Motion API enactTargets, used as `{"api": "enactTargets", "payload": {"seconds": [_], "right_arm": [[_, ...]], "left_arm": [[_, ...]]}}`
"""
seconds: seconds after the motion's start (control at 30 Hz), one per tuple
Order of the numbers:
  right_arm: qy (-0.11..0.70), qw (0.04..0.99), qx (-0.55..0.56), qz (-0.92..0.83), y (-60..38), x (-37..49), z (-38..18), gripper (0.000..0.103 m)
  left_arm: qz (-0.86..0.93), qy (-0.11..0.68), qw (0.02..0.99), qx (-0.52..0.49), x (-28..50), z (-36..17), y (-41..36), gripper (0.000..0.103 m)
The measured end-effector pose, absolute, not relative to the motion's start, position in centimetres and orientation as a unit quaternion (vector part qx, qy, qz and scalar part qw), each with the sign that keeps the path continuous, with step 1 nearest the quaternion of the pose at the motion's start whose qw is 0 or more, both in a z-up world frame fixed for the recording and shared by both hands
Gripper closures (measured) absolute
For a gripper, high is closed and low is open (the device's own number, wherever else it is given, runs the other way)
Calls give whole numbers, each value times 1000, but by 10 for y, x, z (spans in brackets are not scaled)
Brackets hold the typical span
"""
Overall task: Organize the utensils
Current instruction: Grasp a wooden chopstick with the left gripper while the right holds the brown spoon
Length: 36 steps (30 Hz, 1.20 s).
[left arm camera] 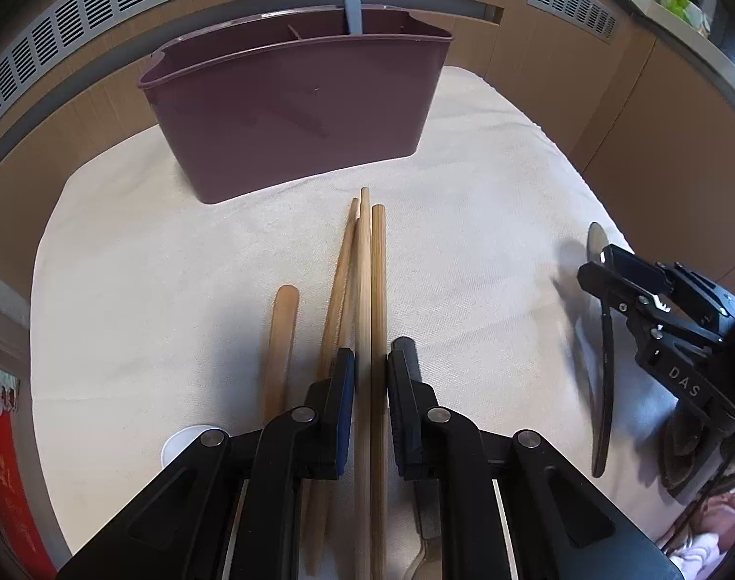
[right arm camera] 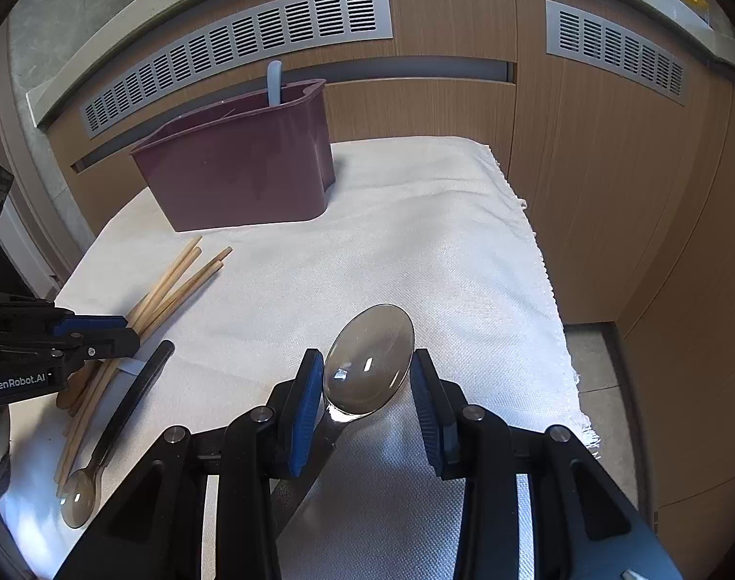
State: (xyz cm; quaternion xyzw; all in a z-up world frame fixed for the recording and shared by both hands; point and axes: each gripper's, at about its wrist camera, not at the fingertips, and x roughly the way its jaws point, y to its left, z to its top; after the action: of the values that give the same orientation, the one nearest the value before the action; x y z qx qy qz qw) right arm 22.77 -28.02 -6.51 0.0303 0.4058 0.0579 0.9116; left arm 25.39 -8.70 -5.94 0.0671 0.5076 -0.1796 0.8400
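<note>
left claw [left arm camera: 370,415] straddles two bamboo chopsticks [left arm camera: 372,299] on the cloth-covered surface [left arm camera: 174,266], jaws near them, closure uncertain: light, stiff, prone to roll; grip mid-shaft. right claw [right arm camera: 365,403] open around a glossy metal spoon [right arm camera: 370,360], likely slippery. maroon caddy [left arm camera: 290,116] stands behind.

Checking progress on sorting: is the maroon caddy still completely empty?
No, a grey-blue utensil handle already stands up out of the maroon caddy in a rear compartment.
</note>
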Motion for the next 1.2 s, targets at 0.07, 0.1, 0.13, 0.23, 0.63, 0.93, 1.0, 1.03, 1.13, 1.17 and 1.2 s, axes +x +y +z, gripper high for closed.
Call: {"api": "enactTargets", "payload": {"seconds": [0.07, 0.1, 0.13, 0.23, 0.63, 0.93, 1.0, 1.03, 1.13, 1.17, 1.2], "right_arm": [[406, 911, 30, 59, -280, 228, -65, 68], [406, 911, 30, 60, -280, 228, -65, 68], [406, 912, 30, 60, -280, 228, -65, 68], [405, 912, 30, 61, -280, 228, -65, 68], [405, 912, 29, 64, -280, 228, -66, 68], [404, 912, 27, 65, -279, 227, -66, 68], [404, 912, 27, 66, -279, 227, -66, 68], [404, 912, 26, 66, -279, 227, -65, 68], [405, 912, 25, 67, -278, 227, -66, 68], [406, 911, 24, 67, -278, 227, -66, 68], [405, 911, 24, 67, -278, 227, -66, 68]], "left_arm": [[-191, 511, 836, 67, 259, -61, -92, 89], [-190, 511, 835, 70, 260, -62, -95, 88], [-187, 512, 835, 75, 261, -63, -96, 88], [-185, 518, 831, 82, 267, -69, -104, 88], [-173, 513, 833, 116, 295, -73, -124, 88], [-176, 518, 826, 137, 305, -84, -136, 84], [-152, 509, 833, 156, 308, -83, -135, 84], [-149, 509, 833, 157, 310, -84, -134, 84], [-166, 522, 827, 126, 317, -84, -131, 84], [-172, 524, 826, 120, 320, -84, -132, 85], [-177, 525, 825, 115, 323, -84, -132, 88]]}}
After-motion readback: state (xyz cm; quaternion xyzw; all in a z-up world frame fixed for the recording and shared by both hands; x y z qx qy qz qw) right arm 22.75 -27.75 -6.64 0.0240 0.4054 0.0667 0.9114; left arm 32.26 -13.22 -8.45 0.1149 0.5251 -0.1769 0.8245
